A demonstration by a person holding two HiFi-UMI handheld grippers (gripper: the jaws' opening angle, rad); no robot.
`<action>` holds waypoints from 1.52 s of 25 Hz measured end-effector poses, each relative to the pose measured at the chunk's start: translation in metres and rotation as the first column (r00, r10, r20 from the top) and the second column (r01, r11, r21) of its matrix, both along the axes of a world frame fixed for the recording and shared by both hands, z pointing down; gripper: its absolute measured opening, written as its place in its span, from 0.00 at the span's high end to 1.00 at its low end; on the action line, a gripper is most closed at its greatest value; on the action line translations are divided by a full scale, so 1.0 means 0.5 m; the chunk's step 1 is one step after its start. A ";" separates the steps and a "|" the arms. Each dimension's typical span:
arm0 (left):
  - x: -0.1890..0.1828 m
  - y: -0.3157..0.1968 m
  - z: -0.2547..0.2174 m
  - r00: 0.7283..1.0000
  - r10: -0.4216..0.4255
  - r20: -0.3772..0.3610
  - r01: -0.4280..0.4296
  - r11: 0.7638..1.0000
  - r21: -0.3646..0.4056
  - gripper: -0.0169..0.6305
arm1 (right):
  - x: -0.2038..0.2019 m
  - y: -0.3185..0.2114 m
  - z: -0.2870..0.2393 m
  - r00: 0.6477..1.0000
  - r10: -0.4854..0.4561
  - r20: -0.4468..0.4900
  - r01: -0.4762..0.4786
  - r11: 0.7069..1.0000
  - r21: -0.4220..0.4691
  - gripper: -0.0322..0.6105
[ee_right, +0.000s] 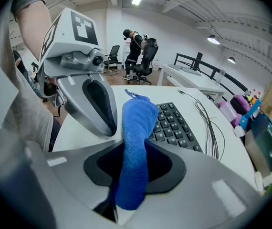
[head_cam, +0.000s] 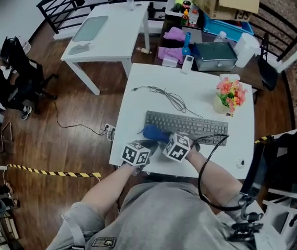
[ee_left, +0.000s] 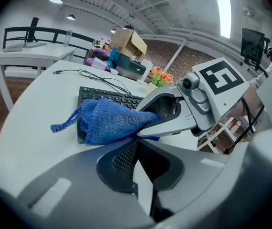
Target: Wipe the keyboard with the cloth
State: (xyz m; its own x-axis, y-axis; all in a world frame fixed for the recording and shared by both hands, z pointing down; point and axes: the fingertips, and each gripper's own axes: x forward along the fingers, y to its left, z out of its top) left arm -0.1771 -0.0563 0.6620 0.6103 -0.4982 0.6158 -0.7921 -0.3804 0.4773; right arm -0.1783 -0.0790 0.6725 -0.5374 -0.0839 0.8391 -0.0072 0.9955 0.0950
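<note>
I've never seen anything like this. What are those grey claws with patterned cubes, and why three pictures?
No robot: a person holds a two-jaw gripper in each hand; the cubes are part of them. One picture comes from a camera on the person's head, looking down. The other two come from cameras riding on each gripper, looking along its jaws. On the table lie a keyboard, a cable and some flowers. The right gripper has its jaws shut on a blue cloth over one end of the keyboard. The left gripper has its jaws together, tips at the cloth's edge.
</note>
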 end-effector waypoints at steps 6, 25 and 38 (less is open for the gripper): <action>0.046 -0.007 0.004 0.990 0.137 -0.009 -0.137 0.991 0.001 0.99 | 0.092 -0.016 0.004 0.979 0.205 -0.020 -0.205 0.979 0.005 0.77; 0.463 0.048 -0.002 0.949 0.314 0.032 -0.315 0.949 0.030 0.99 | 0.565 0.058 0.020 0.821 0.571 -0.003 -0.570 0.820 -0.060 0.77; 0.523 0.104 -0.013 0.965 0.231 0.127 -0.236 0.971 0.029 0.99 | 0.618 0.074 0.038 0.822 0.567 0.052 -0.560 0.822 -0.103 0.66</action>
